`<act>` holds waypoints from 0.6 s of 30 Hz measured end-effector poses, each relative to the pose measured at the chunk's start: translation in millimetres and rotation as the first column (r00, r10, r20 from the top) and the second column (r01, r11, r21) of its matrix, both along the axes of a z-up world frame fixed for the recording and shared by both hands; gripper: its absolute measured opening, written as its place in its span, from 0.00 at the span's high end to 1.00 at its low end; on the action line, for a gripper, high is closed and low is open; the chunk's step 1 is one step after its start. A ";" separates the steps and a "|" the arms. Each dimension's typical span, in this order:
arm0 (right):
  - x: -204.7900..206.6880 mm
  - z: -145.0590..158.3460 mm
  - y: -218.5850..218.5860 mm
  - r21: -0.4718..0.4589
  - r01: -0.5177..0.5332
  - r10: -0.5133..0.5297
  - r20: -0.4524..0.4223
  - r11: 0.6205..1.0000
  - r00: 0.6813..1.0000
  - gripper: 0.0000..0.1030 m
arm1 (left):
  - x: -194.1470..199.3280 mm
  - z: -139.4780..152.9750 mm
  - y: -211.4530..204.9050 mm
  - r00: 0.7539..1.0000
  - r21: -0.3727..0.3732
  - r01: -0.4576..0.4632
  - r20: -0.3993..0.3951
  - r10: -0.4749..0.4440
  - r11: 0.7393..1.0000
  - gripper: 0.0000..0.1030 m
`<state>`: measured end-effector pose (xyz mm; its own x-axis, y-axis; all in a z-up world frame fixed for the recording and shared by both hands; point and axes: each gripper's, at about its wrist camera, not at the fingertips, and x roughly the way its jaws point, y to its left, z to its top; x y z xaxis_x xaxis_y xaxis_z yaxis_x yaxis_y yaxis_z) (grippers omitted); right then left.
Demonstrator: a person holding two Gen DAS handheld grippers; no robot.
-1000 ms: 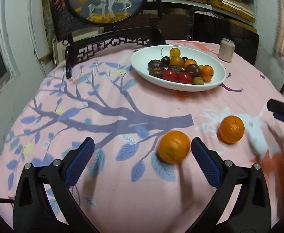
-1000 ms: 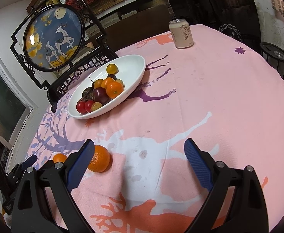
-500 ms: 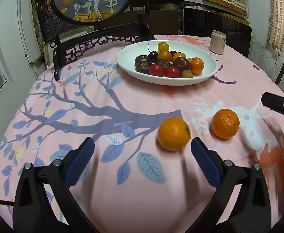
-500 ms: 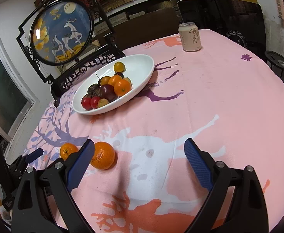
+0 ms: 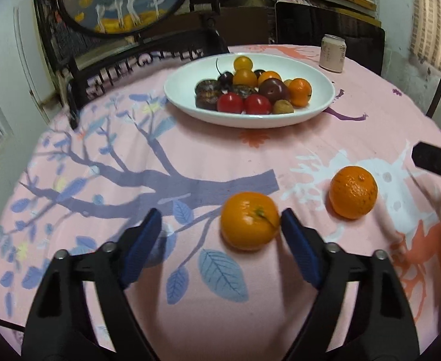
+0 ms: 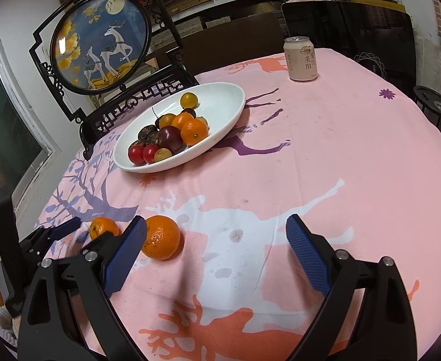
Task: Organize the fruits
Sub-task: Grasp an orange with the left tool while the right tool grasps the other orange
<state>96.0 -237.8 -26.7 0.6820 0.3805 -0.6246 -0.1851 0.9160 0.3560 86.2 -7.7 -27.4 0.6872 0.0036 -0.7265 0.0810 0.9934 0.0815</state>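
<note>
Both tongs, left (image 5: pixel 220 234) and right (image 6: pixel 217 240), gape; right pad (image 6: pixel 124 255) half-hides one orange (image 6: pixel 163 236).

1. Tablecloth (image 6: pixel 355 180): broad bare stretch ahead of the right gripper (image 6: pixel 217 240); its wide-spread fingers frame only cloth.
2. Near orange (image 5: pixel 249 220): lies inside the left gripper (image 5: pixel 222 234), against the right finger; bare cloth fills the span toward the left finger.
3. Second orange (image 6: pixel 161 237): just beside the right gripper's left finger, between both grippers.
4. White bowl (image 6: pixel 220 102): piled with fruit, blocks the far centre.
5. Can (image 6: pixel 300 58): upright near the far edge, well apart from the bowl.
6. Framed deer screen (image 6: pixel 100 42): stands behind the bowl.
</note>
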 end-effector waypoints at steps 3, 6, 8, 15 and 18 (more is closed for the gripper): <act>-0.9 -0.3 3.1 -0.007 -0.010 0.010 0.002 1.000 1.000 0.09 | 6.0 -3.3 0.8 1.000 -0.031 0.014 -0.022 -0.015 0.999 0.37; -3.2 -0.4 10.9 -0.018 -0.040 0.040 0.010 0.999 0.999 0.09 | 8.0 -5.2 -4.3 0.998 -0.050 0.049 -0.031 -0.051 0.998 0.58; -6.1 -1.1 21.8 -0.045 -0.082 0.083 0.015 0.996 0.996 0.09 | 7.1 -5.5 -7.3 0.998 -0.041 0.055 -0.030 -0.056 0.998 0.60; -15.2 -9.7 67.2 -0.222 -0.183 0.195 0.033 0.958 0.980 0.28 | 8.1 -2.4 11.8 0.999 -0.068 -0.029 -0.035 0.026 0.997 0.60; -13.9 -14.4 83.4 -0.295 -0.190 0.211 0.041 0.937 0.977 0.30 | 8.5 -3.2 12.2 0.999 -0.063 -0.036 -0.036 0.034 0.997 0.60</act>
<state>82.1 -154.4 -41.1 0.6566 0.3257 -0.6802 -0.3909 0.9183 0.0624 94.7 4.5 -30.6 0.6616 -0.0195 -0.7496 0.0478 0.9987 0.0162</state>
